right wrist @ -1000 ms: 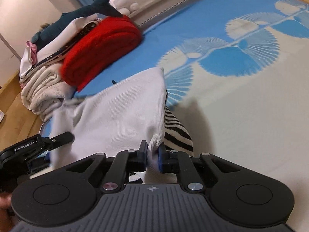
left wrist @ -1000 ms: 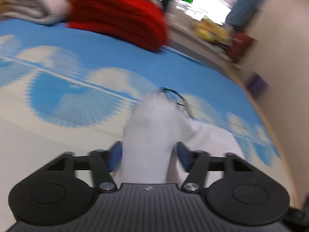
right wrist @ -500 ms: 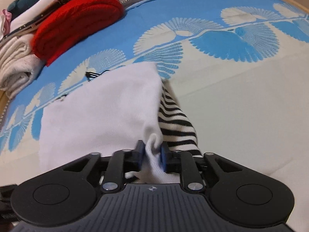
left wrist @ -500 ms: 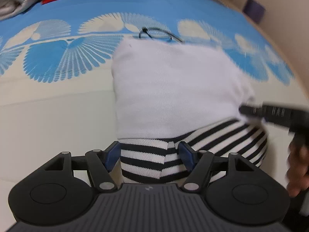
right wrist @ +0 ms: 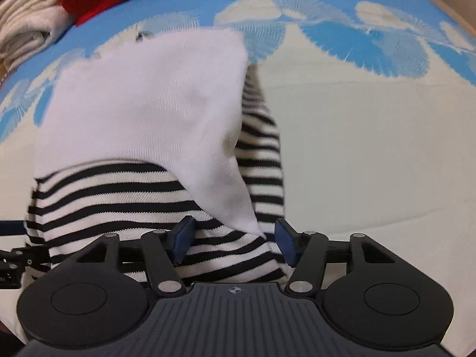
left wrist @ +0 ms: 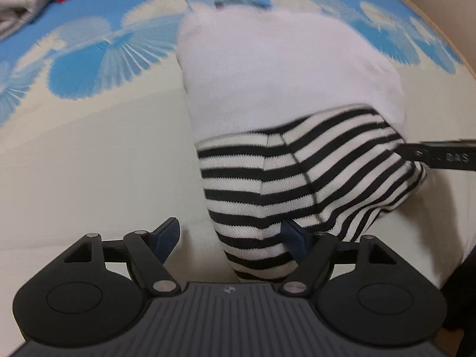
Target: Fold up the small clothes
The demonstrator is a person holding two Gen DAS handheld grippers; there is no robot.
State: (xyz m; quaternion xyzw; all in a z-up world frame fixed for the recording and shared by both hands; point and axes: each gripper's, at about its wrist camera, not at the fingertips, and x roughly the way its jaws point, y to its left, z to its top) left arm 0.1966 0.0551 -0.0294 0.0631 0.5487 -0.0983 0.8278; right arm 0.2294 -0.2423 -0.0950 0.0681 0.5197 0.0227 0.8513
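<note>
We just let go: our left gripper (left wrist: 230, 238) and right gripper (right wrist: 232, 242) now have fingers spread wide. The stripy top (left wrist: 297, 178) lies folded, so this fold looks done.

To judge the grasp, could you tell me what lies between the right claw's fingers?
Right wrist view: the striped garment and its white fold lie between the fingers of the open right claw.

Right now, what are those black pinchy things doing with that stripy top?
A person is folding a small garment, white with a black-striped part, on a bed with a blue-and-cream cover. The white part lies folded over the stripes. The left gripper and the right gripper are both open at the garment's near edge, gripping nothing.
</note>
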